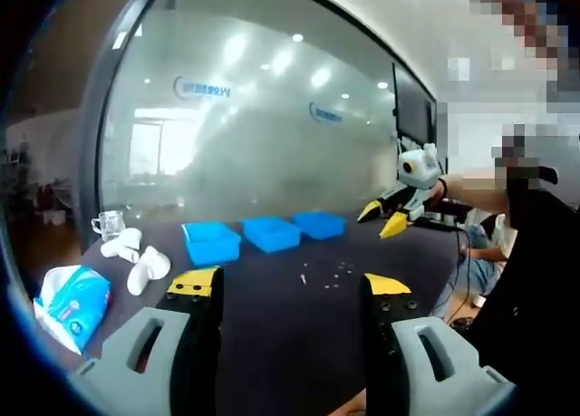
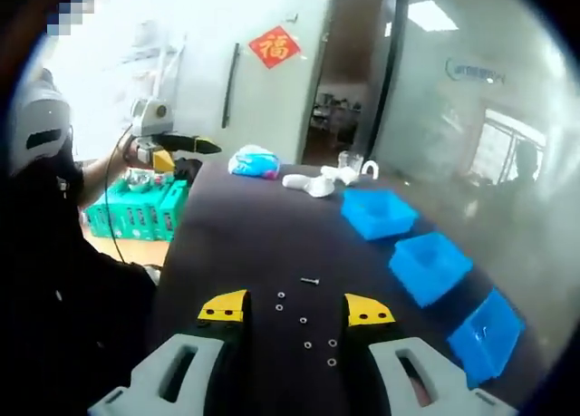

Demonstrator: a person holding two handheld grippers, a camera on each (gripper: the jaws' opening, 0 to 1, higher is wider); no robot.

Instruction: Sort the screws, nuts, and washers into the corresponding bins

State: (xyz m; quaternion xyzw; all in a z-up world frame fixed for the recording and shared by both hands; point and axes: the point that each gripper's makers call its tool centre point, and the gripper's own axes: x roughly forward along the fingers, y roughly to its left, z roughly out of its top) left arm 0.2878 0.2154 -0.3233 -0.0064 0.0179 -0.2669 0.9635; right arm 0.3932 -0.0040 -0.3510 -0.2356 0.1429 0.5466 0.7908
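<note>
Although three blue bins (image 2: 430, 265) stand in a row along the far side of the dark worktop (image 2: 236, 235), the sorting looks barely begun, if at all: a loose scatter of small hardware (image 2: 308, 321) lies out on the open surface, well apart from the bins. In the right gripper view, one screw (image 2: 310, 281) and several small rings that could be nuts or washers, too small to tell apart, lie between and just ahead of the right tongs (image 2: 296, 309), whose jaws stand wide apart with nothing held. In the left gripper view, the left tongs (image 1: 292, 284) are likewise spread open and empty, raised over the near edge of the worktop, with the same scatter showing as pale specks further off. Whether any bin already has pieces inside cannot be made out; the one interior that can be partly seen looks bare. Off to one end sit a pack of tissues (image 1: 71, 303), some white objects (image 1: 136, 257) and a glass mug (image 1: 109, 224). Nearly everything appears left to do.
</note>
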